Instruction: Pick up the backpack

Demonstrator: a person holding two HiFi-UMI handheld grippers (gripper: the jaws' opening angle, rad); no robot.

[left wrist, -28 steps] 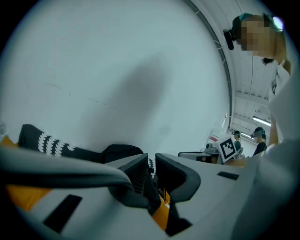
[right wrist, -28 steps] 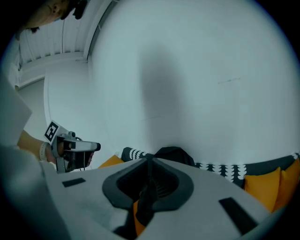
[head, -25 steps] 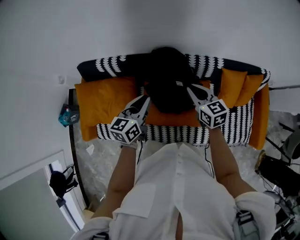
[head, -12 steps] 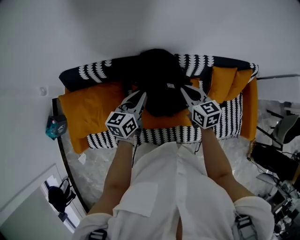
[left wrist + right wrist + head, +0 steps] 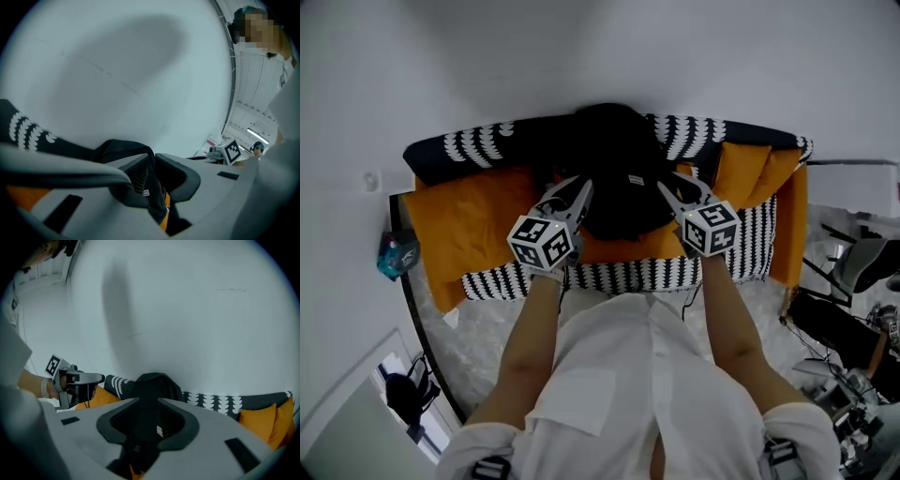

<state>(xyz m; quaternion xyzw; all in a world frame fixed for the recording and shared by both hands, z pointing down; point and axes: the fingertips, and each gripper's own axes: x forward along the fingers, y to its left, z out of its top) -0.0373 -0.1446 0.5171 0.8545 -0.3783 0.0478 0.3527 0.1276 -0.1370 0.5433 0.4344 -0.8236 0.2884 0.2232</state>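
**Gripping the backpack's strap on the left, loosening on the right**

We stand in front of a sofa [image 5: 619, 275] covered in a black-and-white pattern, with both grippers held out over its seat. The black backpack [image 5: 614, 164] sits at the middle of the sofa. It rests upright on the orange seat and leans against the patterned backrest, and its top reaches up to the pale wall [image 5: 581, 47] behind. A wide orange cushion [image 5: 473, 220] lies on the seat to its left, and two orange pillows [image 5: 741, 173] stand toward the right end.

Our left gripper [image 5: 151, 161] is clenched. In the left gripper view its jaws are drawn close together, pinching a black strap [image 5: 123, 144] of the backpack. The strap loops up over the left jaw and hangs down through the narrow gap. From the head view, this gripper reaches the backpack's lower left side.

Our right gripper [image 5: 148, 401] is at the backpack's lower right side, and its jaws are opening. The right gripper view shows them parted, with dark backpack fabric between them that carries a small white label [image 5: 159, 431]. We cannot see the pads pressing on this fabric, so we take this gripper as released rather than grasping. Past the jaws in that view, the backpack's rounded top rises against the wall, with the patterned backrest running off to either side.

Our white shirt [image 5: 628, 375] fills the lower part of the head view, and both forearms stretch forward from it.
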